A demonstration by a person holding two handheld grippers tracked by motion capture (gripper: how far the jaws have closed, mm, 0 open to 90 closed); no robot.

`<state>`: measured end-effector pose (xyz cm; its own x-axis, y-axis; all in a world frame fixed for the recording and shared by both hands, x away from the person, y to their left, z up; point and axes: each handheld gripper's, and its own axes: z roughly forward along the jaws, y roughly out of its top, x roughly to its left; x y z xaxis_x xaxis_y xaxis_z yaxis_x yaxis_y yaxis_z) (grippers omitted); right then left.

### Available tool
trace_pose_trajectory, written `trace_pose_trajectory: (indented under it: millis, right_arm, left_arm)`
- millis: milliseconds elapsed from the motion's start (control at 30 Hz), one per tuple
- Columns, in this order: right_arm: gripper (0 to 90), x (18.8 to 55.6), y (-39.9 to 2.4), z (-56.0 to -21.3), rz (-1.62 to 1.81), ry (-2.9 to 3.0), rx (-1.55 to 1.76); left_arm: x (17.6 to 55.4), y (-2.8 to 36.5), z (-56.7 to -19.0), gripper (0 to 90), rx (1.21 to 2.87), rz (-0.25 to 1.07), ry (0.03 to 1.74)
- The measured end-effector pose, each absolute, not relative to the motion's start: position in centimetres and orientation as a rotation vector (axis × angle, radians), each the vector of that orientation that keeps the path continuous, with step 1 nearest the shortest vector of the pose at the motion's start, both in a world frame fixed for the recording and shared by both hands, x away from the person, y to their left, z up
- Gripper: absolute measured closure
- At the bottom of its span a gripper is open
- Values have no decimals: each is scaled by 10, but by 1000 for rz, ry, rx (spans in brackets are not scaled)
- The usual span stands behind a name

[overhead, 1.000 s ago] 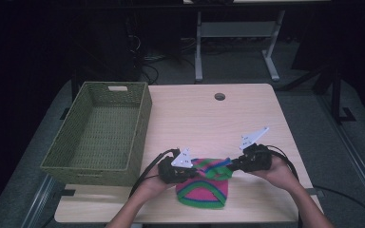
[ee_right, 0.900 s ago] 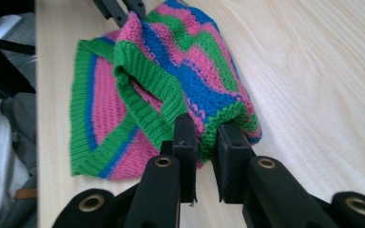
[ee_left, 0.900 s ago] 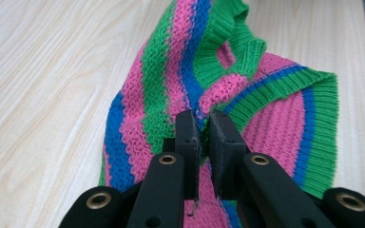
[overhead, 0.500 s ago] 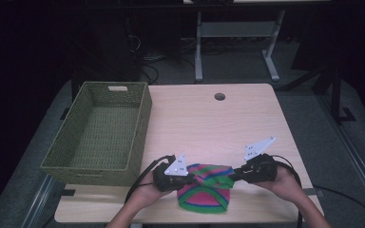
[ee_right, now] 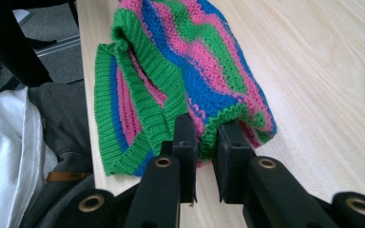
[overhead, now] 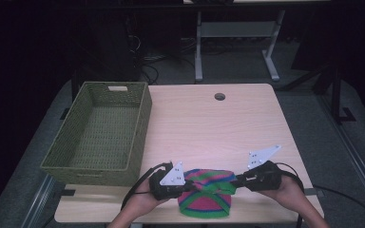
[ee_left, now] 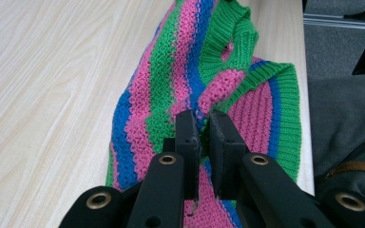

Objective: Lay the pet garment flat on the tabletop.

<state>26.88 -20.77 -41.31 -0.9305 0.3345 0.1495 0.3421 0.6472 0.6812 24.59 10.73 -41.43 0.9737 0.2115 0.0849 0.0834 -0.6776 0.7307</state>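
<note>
A knitted hat point(overhead: 205, 192) in pink, green and blue stripes lies folded at the near edge of the table. My left gripper point(overhead: 186, 186) pinches its left side, and in the left gripper view the jaws are closed on a fold of the knit point(ee_left: 204, 102). On the other side my right gripper point(overhead: 237, 181) grips the hat's right end; its own view has green and pink fabric point(ee_right: 209, 128) squeezed between the jaws. The hat is stretched between the two grippers.
A green woven basket point(overhead: 100, 133) stands at the left of the wooden table point(overhead: 214, 128), with nothing in it. A round cable hole point(overhead: 219, 96) sits near the far edge. Dark floor and a desk frame lie beyond.
Both grippers have drawn toward the near edge of the table with the hat held between them. The hat now lies closer to the person and more bunched.
</note>
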Motion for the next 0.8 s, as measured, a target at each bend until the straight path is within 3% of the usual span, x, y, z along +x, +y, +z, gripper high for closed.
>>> trace_pose_trajectory:
  millis: [800]
  right_arm:
    - [795, 269, -201, -404, -1184, -2810, -617]
  left_arm:
    - [259, 116, -411, 836, 2299, 229, 256]
